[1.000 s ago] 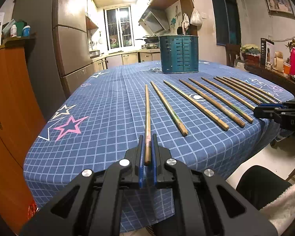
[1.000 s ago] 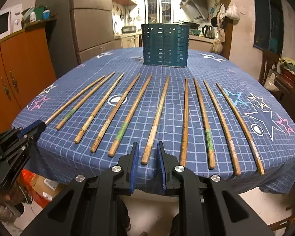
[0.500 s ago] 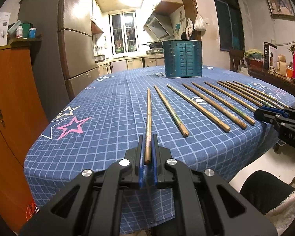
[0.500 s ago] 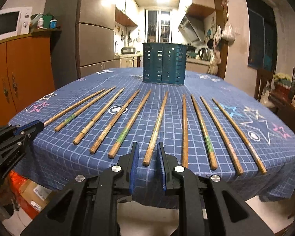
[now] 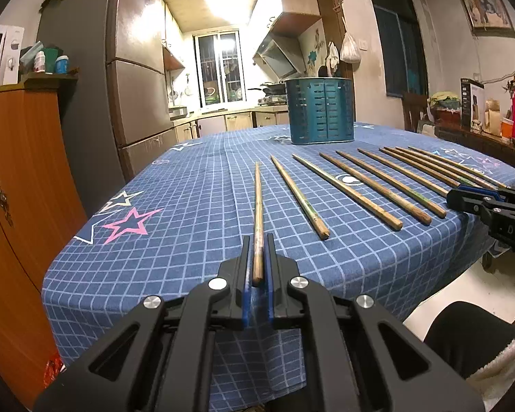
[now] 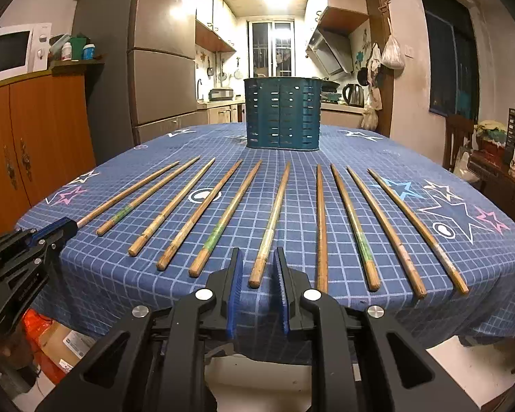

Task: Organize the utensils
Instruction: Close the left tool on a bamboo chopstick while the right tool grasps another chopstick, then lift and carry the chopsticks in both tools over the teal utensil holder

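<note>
Chopsticks (image 6: 219,206) fan out before teal holder (image 6: 282,113); left gripper (image 5: 257,250) pinches the leftmost chopstick (image 5: 258,213); right gripper (image 6: 257,264), jaws just closing, straddles a middle chopstick (image 6: 271,226), pads apart from it.

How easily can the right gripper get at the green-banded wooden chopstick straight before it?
Probably yes: the green-banded wooden chopstick already has its near end between the right gripper jaws, just closing, not yet pressing; nothing blocks it.

My left gripper (image 5: 257,267) is squeezed tight on the end of one chopstick (image 5: 258,206). My right gripper (image 6: 256,274) has just been closing, but there is a gap on both sides of the stick end between its jaws.
</note>
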